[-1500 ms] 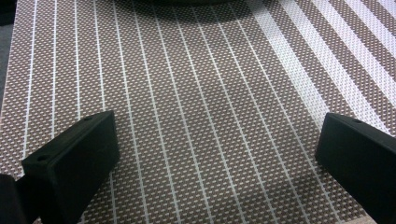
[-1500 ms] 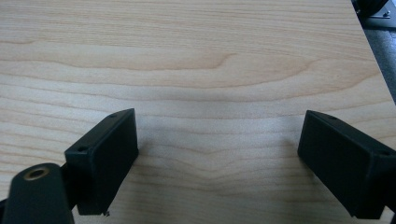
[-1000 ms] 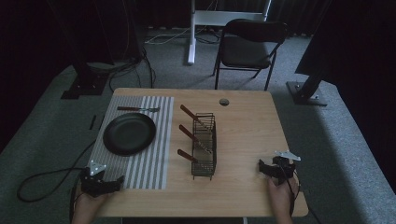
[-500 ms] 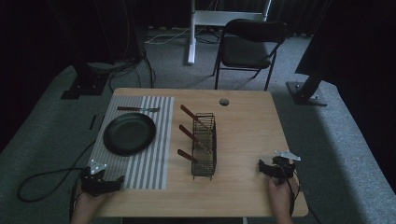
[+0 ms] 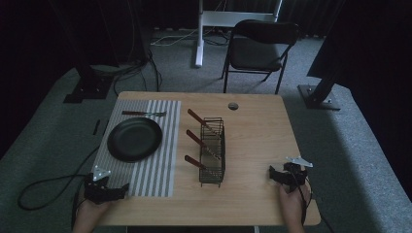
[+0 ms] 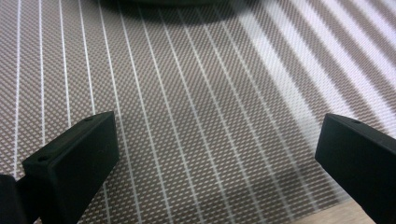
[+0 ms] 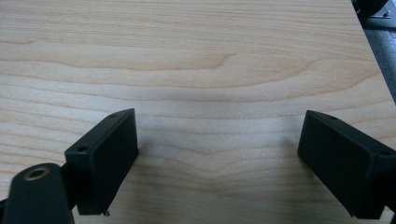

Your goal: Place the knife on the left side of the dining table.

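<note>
Resting on the table [image 5: 252, 126], both grippers were held with jaws wide apart, nothing gripped: left gripper [image 5: 121, 190] on the mat [image 5: 160, 165] left of the rack [image 5: 213, 151], right gripper [image 5: 273, 174] on bare wood right of it.

Nothing to read anywhere here: no lettering, label, brand, number or sign comes through on any surface, and the high view is too dim and small for fine print
</note>
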